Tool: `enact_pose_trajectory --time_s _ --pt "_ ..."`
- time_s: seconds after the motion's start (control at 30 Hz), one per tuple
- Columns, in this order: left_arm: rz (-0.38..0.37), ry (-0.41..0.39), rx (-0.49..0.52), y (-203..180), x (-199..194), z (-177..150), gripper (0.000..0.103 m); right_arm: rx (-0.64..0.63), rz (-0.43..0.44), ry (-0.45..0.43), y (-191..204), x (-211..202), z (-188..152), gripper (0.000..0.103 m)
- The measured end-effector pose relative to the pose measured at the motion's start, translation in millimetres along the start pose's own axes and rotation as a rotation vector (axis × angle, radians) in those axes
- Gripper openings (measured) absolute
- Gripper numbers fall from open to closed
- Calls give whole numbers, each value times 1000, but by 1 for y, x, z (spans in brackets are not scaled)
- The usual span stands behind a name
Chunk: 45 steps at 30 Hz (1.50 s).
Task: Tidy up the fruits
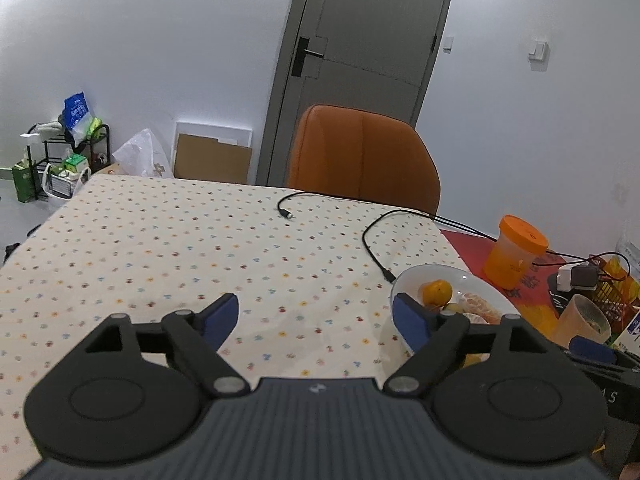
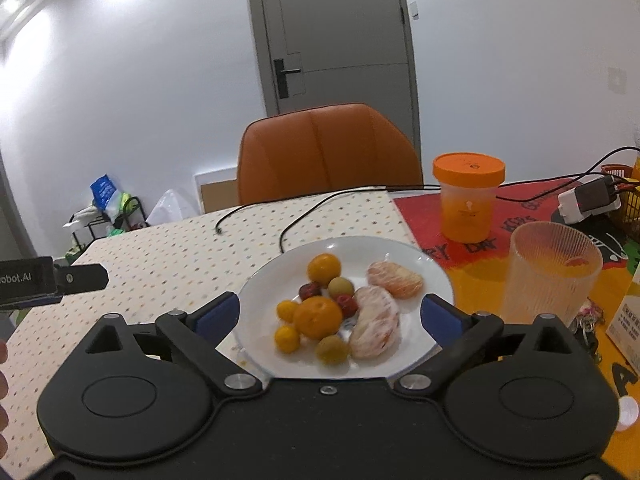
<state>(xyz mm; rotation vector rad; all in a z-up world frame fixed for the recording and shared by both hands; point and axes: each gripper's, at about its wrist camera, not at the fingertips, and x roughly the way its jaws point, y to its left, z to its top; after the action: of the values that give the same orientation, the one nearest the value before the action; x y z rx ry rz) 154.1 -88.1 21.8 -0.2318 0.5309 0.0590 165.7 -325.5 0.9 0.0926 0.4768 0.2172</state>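
Fruits [image 2: 320,312] heaped on a white plate [image 2: 436,276], at the seam between the dotted tablecloth [image 1: 160,248] and a red printed mat [image 2: 424,216]: two larger oranges [image 2: 318,317], small yellow citrus [image 2: 287,338], green [image 2: 341,287] and dark red [image 2: 347,305] small fruits, two peeled citrus pieces [image 2: 376,322]. All mixed together, none lifted out; sorting judged barely begun. Right gripper [image 2: 330,314] poised over the plate's near side, jaws released wide, nothing between them. Left gripper [image 1: 316,318] above bare cloth just left of the plate, jaws likewise spread and empty. Close to the plate: a ribbed glass [image 2: 552,268], an orange-lidded jar [image 2: 468,200], two loose black cables [image 1: 372,248]. Beyond the table, an orange chair [image 2: 328,152]. Glass and nearer cable judged likeliest to obstruct.
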Motion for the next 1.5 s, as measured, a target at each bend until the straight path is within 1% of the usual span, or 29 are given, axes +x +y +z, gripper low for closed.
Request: enact_pose_trajectory --time_s 0.1,0.2,0.4,0.63,0.8,0.93,1.07,1.2,1.4,1.5 --pt "14 -12 6 8 -13 -1 89 0 15 -3 6 -10 -3 103" --pt "33 -19 10 16 -24 -2 93 2 32 -6 11 -19 -4 103" --pt "47 -37 35 27 -48 -6 98 14 52 3 11 -33 -4 103" --pt "66 -50 56 41 -79 -12 98 11 60 7 15 -49 -7 103" --pt "92 -64 63 51 -96 -14 98 -11 65 8 24 -63 -10 103" --pt "98 -72 71 59 -110 -17 98 -20 73 4 32 -74 -13 103" --pt "94 -77 83 66 -121 -22 98 -36 61 2 44 -83 -17 103" --pt "87 -73 94 69 -128 -28 98 -42 51 22 54 -89 -22 103" --pt "88 -71 103 75 -137 -39 98 -31 59 21 64 -100 -32 103" --pt "80 -67 116 76 -140 -45 98 -35 59 5 69 -106 -38 103"
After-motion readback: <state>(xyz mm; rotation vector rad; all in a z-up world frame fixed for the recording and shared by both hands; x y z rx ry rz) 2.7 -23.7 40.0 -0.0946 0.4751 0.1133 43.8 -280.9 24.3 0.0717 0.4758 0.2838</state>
